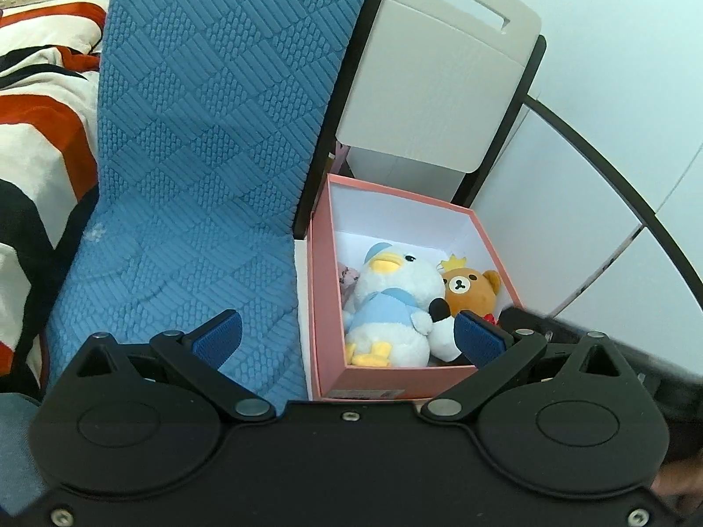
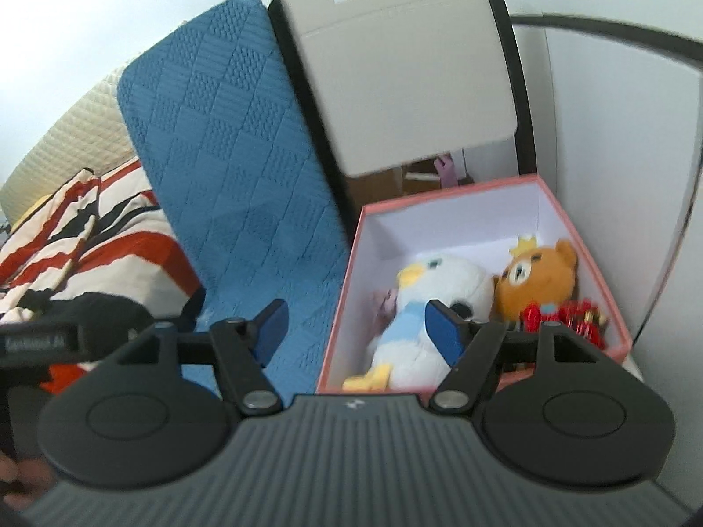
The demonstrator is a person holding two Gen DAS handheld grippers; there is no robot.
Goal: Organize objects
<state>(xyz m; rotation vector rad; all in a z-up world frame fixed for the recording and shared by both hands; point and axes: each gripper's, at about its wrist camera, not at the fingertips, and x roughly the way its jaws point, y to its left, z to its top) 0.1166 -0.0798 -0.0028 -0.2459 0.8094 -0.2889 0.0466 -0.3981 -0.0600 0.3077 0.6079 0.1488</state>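
Both grippers stand with jaws apart and nothing between the pads: the left gripper [image 1: 347,338] hangs over the near edge of the pink box [image 1: 325,307], the right gripper [image 2: 356,329] above the same box [image 2: 347,272]. Inside lie a white duck [image 1: 395,303] in a blue top, a brown bear [image 1: 472,290] with a small crown beside it, and red toys [image 2: 567,316], perhaps figures, blurred. A blue mat [image 1: 211,131] leans just left of the box, a beige panel [image 1: 430,83] behind it, a striped blanket [image 1: 39,123] further left
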